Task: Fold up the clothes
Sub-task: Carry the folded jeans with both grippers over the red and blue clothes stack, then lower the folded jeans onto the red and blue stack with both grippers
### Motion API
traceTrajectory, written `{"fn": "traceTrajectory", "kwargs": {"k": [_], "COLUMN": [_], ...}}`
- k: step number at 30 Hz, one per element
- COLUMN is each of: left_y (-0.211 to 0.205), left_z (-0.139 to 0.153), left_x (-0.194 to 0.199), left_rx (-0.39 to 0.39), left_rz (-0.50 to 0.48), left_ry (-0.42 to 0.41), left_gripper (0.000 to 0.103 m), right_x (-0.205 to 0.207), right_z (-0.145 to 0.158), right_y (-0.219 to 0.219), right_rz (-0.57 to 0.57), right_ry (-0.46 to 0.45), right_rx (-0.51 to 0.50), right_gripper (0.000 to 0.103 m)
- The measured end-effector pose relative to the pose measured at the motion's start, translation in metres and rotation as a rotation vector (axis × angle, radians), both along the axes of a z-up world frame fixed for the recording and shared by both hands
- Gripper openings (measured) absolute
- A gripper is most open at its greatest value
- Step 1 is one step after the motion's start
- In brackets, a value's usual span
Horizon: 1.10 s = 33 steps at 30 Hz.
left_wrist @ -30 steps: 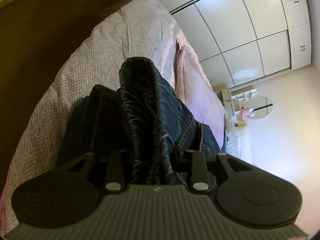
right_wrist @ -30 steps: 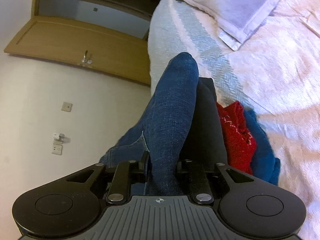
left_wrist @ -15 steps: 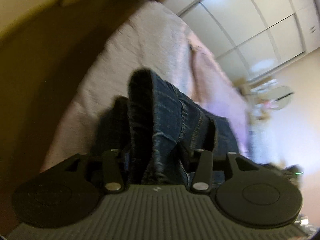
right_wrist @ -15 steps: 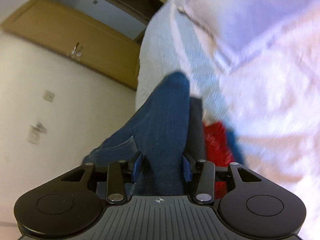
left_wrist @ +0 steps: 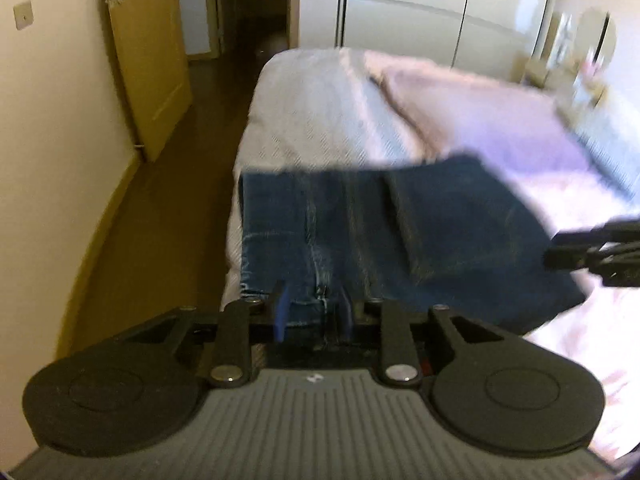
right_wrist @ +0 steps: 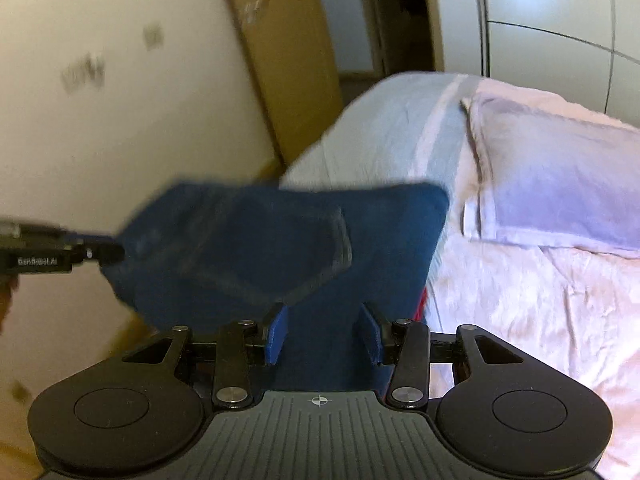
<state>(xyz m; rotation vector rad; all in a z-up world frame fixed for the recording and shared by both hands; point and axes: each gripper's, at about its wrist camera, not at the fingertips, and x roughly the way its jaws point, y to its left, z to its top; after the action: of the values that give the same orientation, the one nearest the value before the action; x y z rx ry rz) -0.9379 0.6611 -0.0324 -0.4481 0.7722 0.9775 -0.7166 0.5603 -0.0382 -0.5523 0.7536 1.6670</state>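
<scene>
My left gripper [left_wrist: 312, 312] is clamped on the near edge of the jeans [left_wrist: 380, 236], the denim bunched between its blue pads [left_wrist: 281, 312]. From there the jeans spread forward and to the right as a broad folded panel, a back pocket showing, lying over the near corner of the bed [left_wrist: 320, 112]. Off to the far right of this view I see the other gripper's black fingers reaching the jeans' right edge.

My right gripper [right_wrist: 322, 334] also has the jeans [right_wrist: 288, 248] running straight between its blue pads [right_wrist: 276, 334], which sit fairly wide apart against the cloth; I read it as gripping, though blur keeps me from being sure how tight. Ahead and leftward the denim stretches toward the left gripper's tip. Just right of the jeans a sliver of red cloth [right_wrist: 421, 304] peeks out, and beyond it lies a pale pillow [right_wrist: 560, 192]. A wooden door [left_wrist: 148, 64] stands ahead on the left.
</scene>
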Motion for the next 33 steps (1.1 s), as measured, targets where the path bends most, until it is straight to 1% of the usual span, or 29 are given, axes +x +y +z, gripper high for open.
{"fn": "traceTrajectory", "kwargs": {"k": [2, 4, 7, 9, 12, 15, 18, 20, 22, 25, 27, 30, 33], "left_y": [-0.008, -0.011, -0.014, -0.015, -0.020, -0.031, -0.048, -0.056, -0.059, -0.056, -0.054, -0.044, -0.044], "left_z": [-0.019, -0.032, -0.047, -0.057, -0.052, -0.040, -0.027, -0.023, -0.026, -0.038, -0.042, -0.044, -0.048], "left_x": [0.000, 0.000, 0.002, 0.003, 0.006, 0.007, 0.000, -0.005, -0.006, -0.008, -0.009, -0.006, -0.001], "left_rx": [0.004, 0.021, 0.042, 0.056, 0.088, 0.137, 0.147, 0.142, 0.125, 0.107, 0.104, 0.108, 0.119], "left_rz": [0.023, 0.038, 0.059, 0.073, 0.065, 0.051, 0.060, 0.064, 0.064, 0.077, 0.091, 0.105, 0.089], "left_ry": [0.007, 0.015, 0.029, 0.039, 0.041, 0.051, 0.005, -0.018, -0.022, -0.021, -0.029, -0.029, 0.004], "left_gripper": [0.026, 0.027, 0.027, 0.027, 0.028, 0.028, 0.027, 0.027, 0.027, 0.030, 0.031, 0.031, 0.032], "right_x": [-0.012, -0.021, -0.024, -0.026, -0.028, -0.027, -0.025, -0.023, -0.025, -0.025, -0.029, -0.032, -0.030], "right_z": [-0.016, -0.029, -0.041, -0.046, -0.045, -0.032, -0.019, -0.014, -0.023, -0.039, -0.045, -0.045, -0.045], "right_y": [-0.006, -0.009, -0.011, -0.011, -0.011, -0.017, -0.030, -0.037, -0.040, -0.040, -0.036, -0.033, -0.029], "right_rz": [0.045, 0.070, 0.088, 0.098, 0.081, 0.067, 0.070, 0.068, 0.066, 0.063, 0.079, 0.088, 0.102], "right_ry": [-0.073, -0.107, -0.095, -0.110, -0.125, -0.124, -0.110, -0.104, -0.091, -0.064, -0.086, -0.101, -0.103], "right_rx": [0.004, 0.011, 0.018, 0.034, 0.045, 0.046, 0.071, 0.083, 0.047, 0.011, 0.012, 0.015, -0.013], "right_gripper": [0.044, 0.044, 0.044, 0.044, 0.044, 0.044, 0.044, 0.044, 0.044, 0.044, 0.044, 0.044, 0.044]}}
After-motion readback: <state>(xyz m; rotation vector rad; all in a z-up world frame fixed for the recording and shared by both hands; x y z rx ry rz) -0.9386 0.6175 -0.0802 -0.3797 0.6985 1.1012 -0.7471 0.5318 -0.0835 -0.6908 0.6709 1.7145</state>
